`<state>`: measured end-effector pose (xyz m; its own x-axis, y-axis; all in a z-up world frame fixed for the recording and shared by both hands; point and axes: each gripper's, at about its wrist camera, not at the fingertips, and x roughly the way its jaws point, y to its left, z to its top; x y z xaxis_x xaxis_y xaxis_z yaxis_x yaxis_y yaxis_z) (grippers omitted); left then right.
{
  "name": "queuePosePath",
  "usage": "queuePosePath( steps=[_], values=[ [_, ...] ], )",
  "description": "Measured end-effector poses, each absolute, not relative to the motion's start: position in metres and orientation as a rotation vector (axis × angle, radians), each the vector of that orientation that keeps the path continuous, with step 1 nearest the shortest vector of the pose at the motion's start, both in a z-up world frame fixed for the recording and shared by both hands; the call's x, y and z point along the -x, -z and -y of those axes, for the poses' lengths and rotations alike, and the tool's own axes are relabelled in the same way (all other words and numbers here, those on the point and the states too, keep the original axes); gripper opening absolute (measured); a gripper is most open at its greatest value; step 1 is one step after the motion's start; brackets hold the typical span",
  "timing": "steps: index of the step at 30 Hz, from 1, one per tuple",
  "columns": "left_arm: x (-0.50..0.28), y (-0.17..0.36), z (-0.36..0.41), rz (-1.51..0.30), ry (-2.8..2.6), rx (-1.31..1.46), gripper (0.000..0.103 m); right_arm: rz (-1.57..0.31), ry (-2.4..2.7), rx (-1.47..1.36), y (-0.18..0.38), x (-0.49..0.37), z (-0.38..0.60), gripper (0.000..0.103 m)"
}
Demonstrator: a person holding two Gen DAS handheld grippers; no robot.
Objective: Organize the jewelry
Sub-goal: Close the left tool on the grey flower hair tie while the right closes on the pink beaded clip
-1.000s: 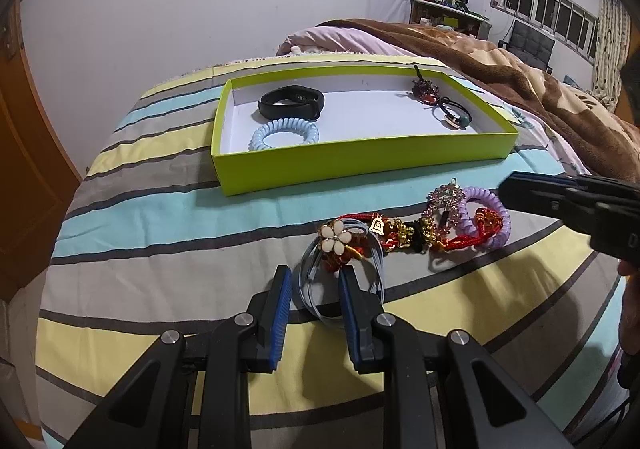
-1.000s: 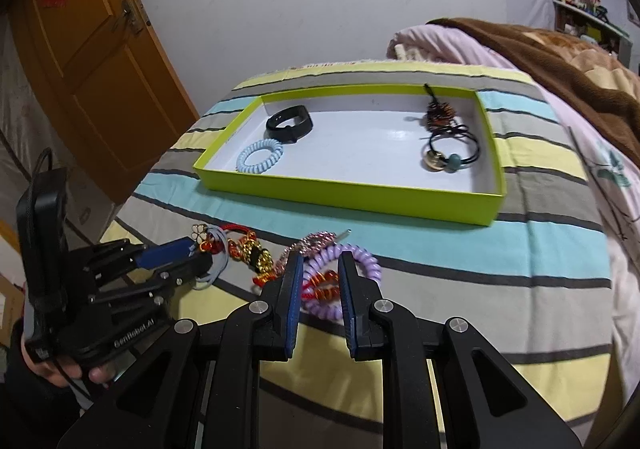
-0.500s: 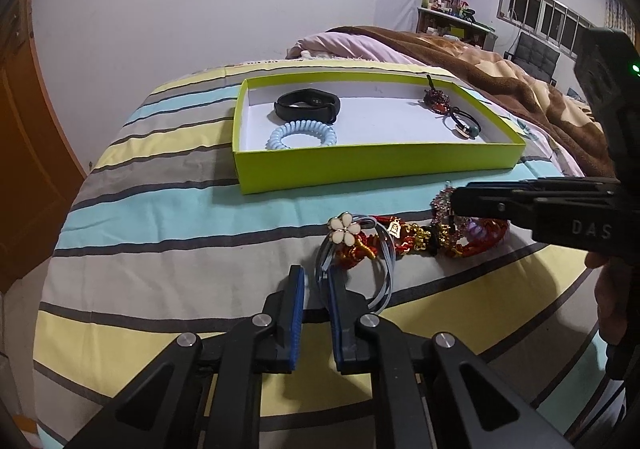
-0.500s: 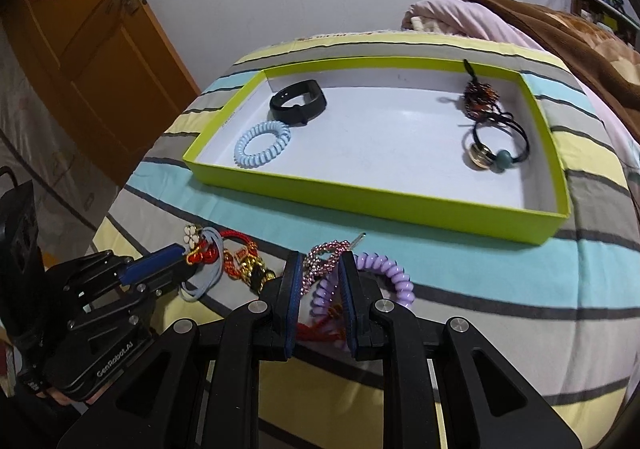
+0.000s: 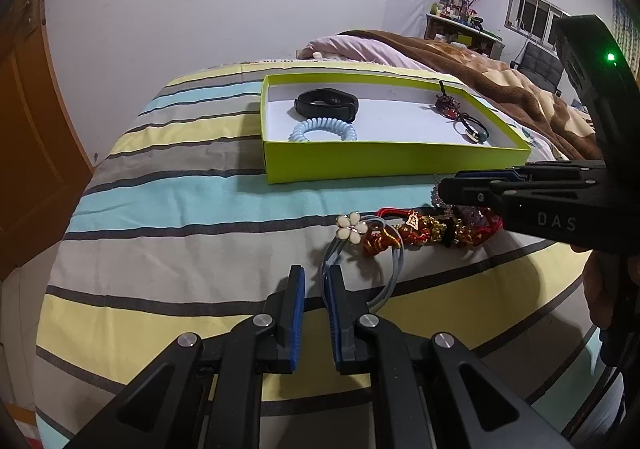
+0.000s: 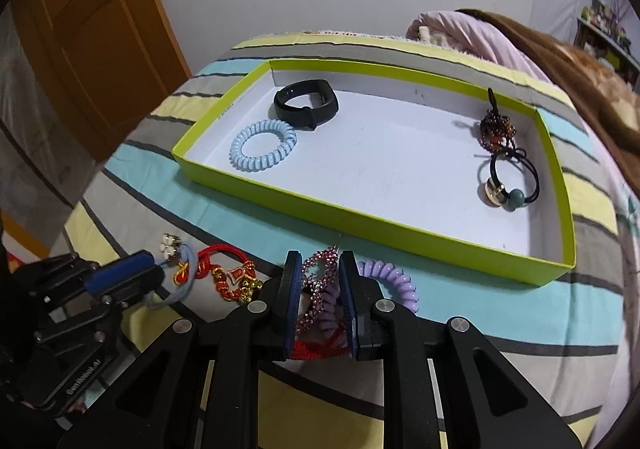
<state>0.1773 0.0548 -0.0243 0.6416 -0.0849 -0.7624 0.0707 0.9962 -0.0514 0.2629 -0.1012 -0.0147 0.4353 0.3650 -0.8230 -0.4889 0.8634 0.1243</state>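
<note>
Claws in your hands, both just before the lime-green cardboard tray (image 6: pixel 362 215): right claw (image 6: pixel 319 277) straddles the pink rhinestone clip (image 6: pixel 318 289) without clamping, left claw (image 5: pixel 316 289) part-open beside the grey-blue elastic hair tie (image 5: pixel 390 269).

a striped bed cover (image 6: pixel 500 313) carries a far green tray (image 6: pixel 400 225) and a near, seemingly tangled jewelry pile (image 5: pixel 420 233).

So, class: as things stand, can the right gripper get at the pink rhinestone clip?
Probably yes. The right gripper already has its jaws on either side of the pink rhinestone clip, nothing between. The purple coil tie and red cord lie tangled beside it and may come along.
</note>
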Motion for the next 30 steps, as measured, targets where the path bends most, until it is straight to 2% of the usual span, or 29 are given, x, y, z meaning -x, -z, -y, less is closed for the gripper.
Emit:
queuePosePath(
  steps=[1, 3, 8, 10, 11, 12, 22, 24, 30],
  values=[
    [-0.178, 0.024, -0.054, -0.87, 0.089, 0.017, 0.011, -0.984, -0.533, 0.155, 0.015, -0.262, 0.1, 0.02],
    [-0.181, 0.024, -0.054, -0.871, 0.087, 0.008, 0.011, -0.985, -0.546, 0.177, 0.014, -0.261, 0.096, 0.029],
    [-0.185, 0.023, -0.053, -0.874, 0.079, -0.002, 0.009, -0.982, -0.548, 0.236, 0.014, -0.257, 0.089, 0.031],
    [-0.185, 0.024, -0.056, -0.873, 0.07, 0.005, 0.005, -0.977, -0.543, 0.25, 0.014, -0.256, 0.089, 0.023],
    [-0.185, 0.024, -0.057, -0.873, 0.069, 0.011, 0.005, -0.972, -0.537, 0.26, 0.014, -0.255, 0.088, 0.015],
    [-0.184, 0.024, -0.059, -0.873, 0.068, 0.015, 0.005, -0.972, -0.545, 0.257, 0.013, -0.254, 0.089, 0.014],
    [-0.181, 0.024, -0.061, -0.873, 0.056, 0.021, 0.002, -0.943, -0.569, 0.264, 0.013, -0.243, 0.09, 0.013],
    [-0.181, 0.024, -0.063, -0.873, 0.052, 0.028, 0.001, -0.932, -0.576, 0.242, 0.01, -0.241, 0.094, 0.006],
    [-0.178, 0.021, -0.067, -0.863, 0.047, 0.035, 0.001, -0.922, -0.573, 0.212, 0.009, -0.238, 0.1, 0.006]
  ],
)
